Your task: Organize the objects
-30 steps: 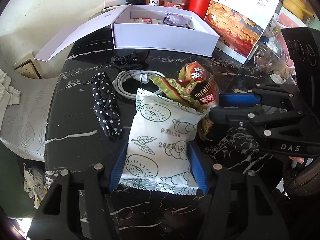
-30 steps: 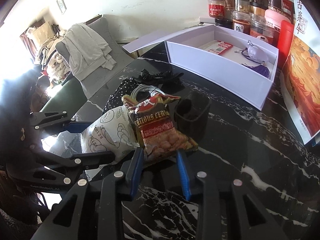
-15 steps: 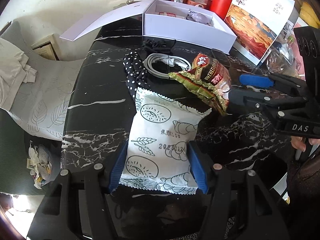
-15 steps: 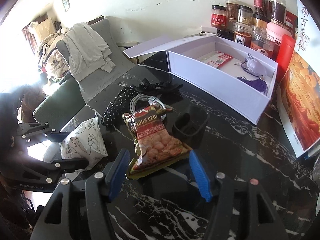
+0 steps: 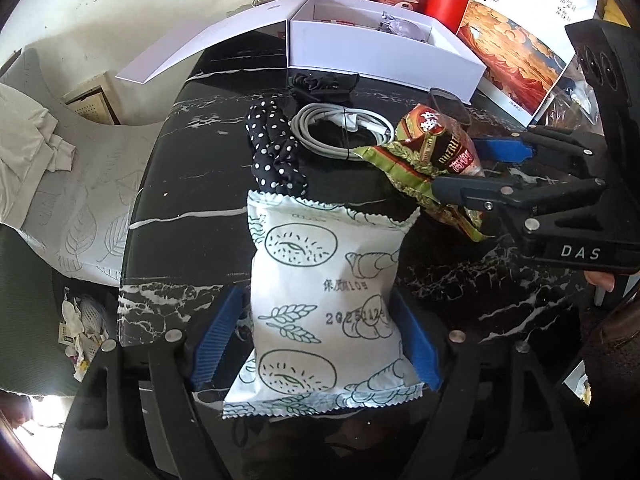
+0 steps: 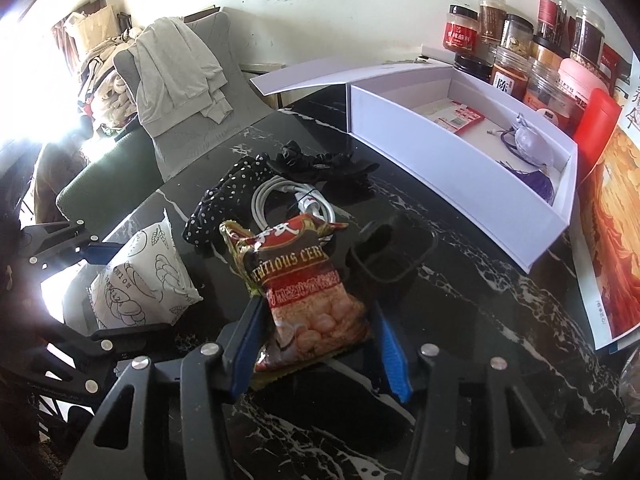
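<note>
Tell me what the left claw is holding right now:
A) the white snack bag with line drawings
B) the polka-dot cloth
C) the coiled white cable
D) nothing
A: in the left wrist view the left claw has its blue fingers pressed on both sides of the white snack bag, while the cable and the polka-dot cloth lie apart on the table.

Blown-out daylight glare at left, sharp focus, fisheye-warped edges
</note>
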Motion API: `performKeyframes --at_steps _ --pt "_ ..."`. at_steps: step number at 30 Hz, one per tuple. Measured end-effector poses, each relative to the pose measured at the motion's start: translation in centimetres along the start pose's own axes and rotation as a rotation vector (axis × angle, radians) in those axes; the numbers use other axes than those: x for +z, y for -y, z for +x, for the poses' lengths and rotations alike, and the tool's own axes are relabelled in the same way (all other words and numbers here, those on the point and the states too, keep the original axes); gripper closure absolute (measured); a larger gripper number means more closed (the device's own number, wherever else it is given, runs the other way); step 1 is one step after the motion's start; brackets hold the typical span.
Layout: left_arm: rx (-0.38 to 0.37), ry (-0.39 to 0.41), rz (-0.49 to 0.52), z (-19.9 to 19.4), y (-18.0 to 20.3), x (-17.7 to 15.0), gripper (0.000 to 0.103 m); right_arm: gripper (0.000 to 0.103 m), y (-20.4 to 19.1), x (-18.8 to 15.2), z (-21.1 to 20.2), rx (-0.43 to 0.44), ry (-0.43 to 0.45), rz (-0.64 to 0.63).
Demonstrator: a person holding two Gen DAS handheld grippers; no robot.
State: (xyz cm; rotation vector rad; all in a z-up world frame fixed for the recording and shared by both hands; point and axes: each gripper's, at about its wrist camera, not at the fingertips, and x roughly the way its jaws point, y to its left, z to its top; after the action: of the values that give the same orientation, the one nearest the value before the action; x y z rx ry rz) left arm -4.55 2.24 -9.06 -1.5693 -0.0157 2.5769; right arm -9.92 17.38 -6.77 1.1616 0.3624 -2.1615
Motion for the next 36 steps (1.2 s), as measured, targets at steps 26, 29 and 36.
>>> performKeyframes --at_steps 26,29,36 --pt "-0.138 0.008 0.136 0.2 7.8 0.3 0.043 0.060 4.6 -9.0 -8.1 -0.133 -0.088 0.149" --pt "-0.158 0.004 0.177 0.3 9.7 0.3 0.043 0.060 4.9 -9.7 -8.8 -0.130 -0.072 0.154" --pt "-0.148 -0.002 0.227 0.4 11.2 0.1 0.042 0.045 4.4 -9.3 -8.7 -0.120 -0.021 0.107"
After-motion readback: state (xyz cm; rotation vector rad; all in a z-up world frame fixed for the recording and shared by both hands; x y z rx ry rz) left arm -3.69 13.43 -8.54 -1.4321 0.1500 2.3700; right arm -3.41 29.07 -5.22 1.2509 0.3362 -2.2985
